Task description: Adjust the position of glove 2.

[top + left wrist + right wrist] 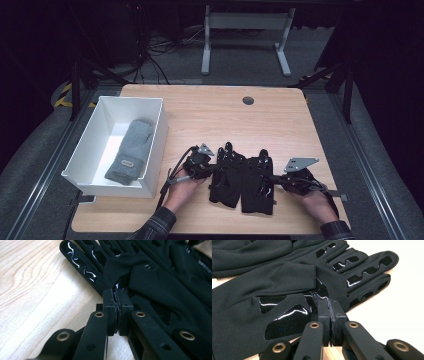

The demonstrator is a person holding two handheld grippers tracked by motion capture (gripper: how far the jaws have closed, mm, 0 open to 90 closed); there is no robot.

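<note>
Left gripper (214,165) and right gripper (278,176) each pinch a black glove (226,177) near the table's (210,110) front edge; grey mitten (131,150) already binned, white bin (160,127) awaiting gloves.

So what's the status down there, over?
Left gripper and right gripper: jaws shut, each at an edge of the black gloves. Gloves flat on the table. Grey mitten in the white bin. Nothing in the way.

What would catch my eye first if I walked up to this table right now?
Probably the pair of black gloves lying side by side at the near edge of the wooden table, with the left gripper and the right gripper closed against their outer edges. Next, the white bin at the left, with a grey mitten lying inside.
</note>
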